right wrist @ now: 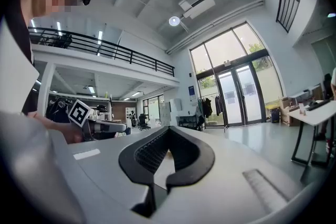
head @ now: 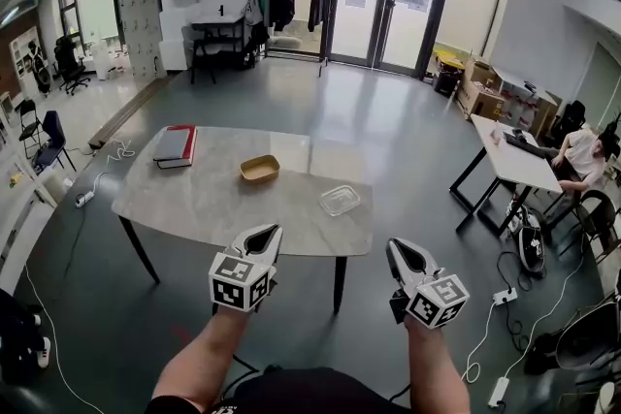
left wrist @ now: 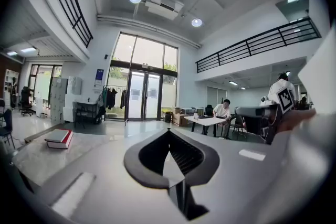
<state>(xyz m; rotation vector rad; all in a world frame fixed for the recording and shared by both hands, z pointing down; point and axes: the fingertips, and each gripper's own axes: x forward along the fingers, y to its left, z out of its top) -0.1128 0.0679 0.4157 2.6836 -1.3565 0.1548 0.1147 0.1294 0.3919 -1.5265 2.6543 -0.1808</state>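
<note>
Nearest the lens, at the bottom of the head view, the left gripper [head: 270, 238] and the right gripper [head: 400, 252] are held side by side in the air, about level with the near edge of the desk [head: 204, 204]. Each gripper's own view shows its jaws brought together at the tips, with only the hollow between the ribbed pads and nothing in it. Neither gripper touches anything.

The nearest thing is a clear plastic container [head: 341, 200], on the desk near its lower-right corner in the frame. It lies ahead of both grippers and between their lines, about as close to one as to the other. Its long side runs roughly left to right in the frame, rising slightly to the right.

Further up the frame, a tan bowl [head: 260, 170] sits mid-desk, more in line with the left gripper. A red-edged book [head: 176, 146] lies at the far left end, well apart from both.
</note>
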